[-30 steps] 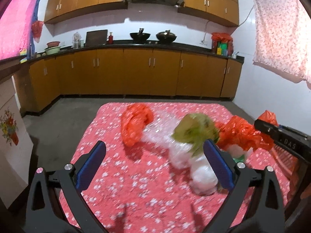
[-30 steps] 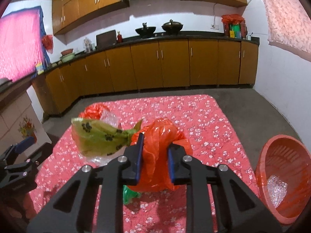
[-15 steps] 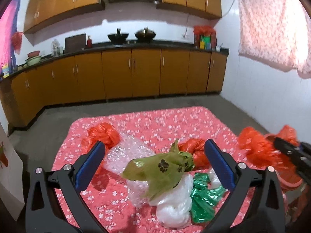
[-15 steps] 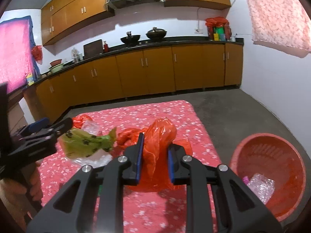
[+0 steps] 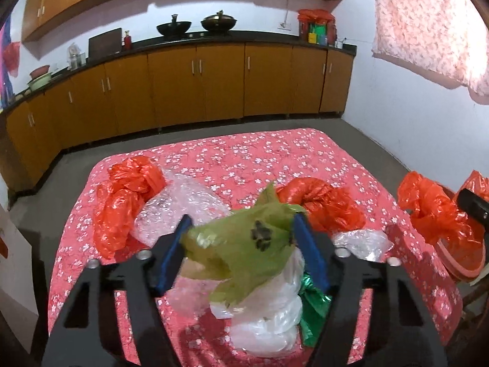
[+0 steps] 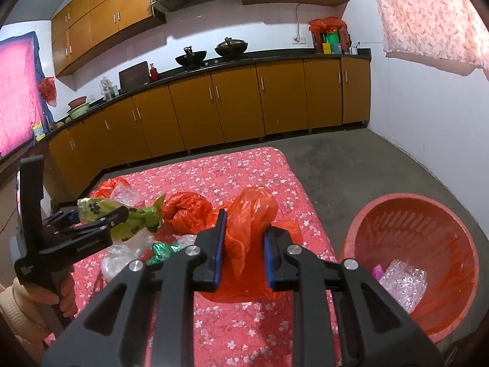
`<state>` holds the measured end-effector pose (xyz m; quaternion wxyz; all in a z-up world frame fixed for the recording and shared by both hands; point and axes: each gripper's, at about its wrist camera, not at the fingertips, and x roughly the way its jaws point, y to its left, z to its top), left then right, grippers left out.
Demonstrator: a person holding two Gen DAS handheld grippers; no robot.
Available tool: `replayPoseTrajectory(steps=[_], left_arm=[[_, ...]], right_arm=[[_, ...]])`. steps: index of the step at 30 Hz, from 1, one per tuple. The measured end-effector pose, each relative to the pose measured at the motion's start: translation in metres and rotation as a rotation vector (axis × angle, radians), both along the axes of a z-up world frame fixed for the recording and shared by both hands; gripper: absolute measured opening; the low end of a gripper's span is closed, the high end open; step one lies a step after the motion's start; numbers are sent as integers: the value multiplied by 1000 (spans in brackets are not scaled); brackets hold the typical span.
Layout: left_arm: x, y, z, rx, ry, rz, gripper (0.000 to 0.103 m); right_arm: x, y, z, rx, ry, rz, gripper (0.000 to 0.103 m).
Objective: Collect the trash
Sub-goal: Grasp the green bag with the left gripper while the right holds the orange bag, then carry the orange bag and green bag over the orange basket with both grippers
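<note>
The left hand-held gripper (image 5: 241,244) is closing its jaws around a green bag (image 5: 244,244) printed with dark paw marks; the bag fills the gap between the blue pads (image 5: 172,252) and both pads appear to touch it, lifted above the heap. In the right wrist view the same bag (image 6: 134,215) sticks out of the left hand-held gripper (image 6: 91,214) at 9 o'clock, with a hand (image 6: 65,293) on its grip below.

The right hand-held gripper (image 6: 243,244) is pinching a red bag (image 6: 250,229) between its nearly pressed-together pads, the plastic bulging above and below them. It hangs over the bench (image 6: 244,171), which has a red flowered cloth. At 4 o'clock from it, just off the bench edge, stands a red basket (image 6: 406,214) with clear crinkled plastic (image 6: 403,284) and a pink scrap inside.

In the left wrist view, on the bench (image 5: 275,153) under the green bag lie a white bag (image 5: 275,315) and, touching it at 3 o'clock, green foil (image 5: 314,305). Bubble wrap (image 5: 183,202) lies at 10 o'clock, beside a second red bag (image 5: 125,195) farther left. A third red bag (image 5: 321,202) lies at 1 o'clock.
</note>
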<state>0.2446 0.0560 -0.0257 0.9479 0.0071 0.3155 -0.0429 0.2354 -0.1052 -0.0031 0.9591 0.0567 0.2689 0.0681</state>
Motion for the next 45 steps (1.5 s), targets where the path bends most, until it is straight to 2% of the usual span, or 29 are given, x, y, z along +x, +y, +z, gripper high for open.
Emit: replayPoseTrajectory(steps=[3, 7, 10, 24, 45], left_arm=[[1, -2, 1, -8, 1, -13, 42], [-1, -5, 3, 2, -9, -36, 14], [-4, -5, 8, 10, -31, -38, 9], [-20, -5, 30, -8, -86, -2, 8], [-43, -55, 69, -5, -158, -89, 8]], right_arm=[[0, -1, -1, 0, 0, 0, 22], [-1, -2, -1, 0, -1, 0, 22], [-2, -2, -2, 1, -2, 1, 22], [-13, -8, 7, 6, -34, -2, 22], [-48, -47, 30, 25, -93, -72, 22]])
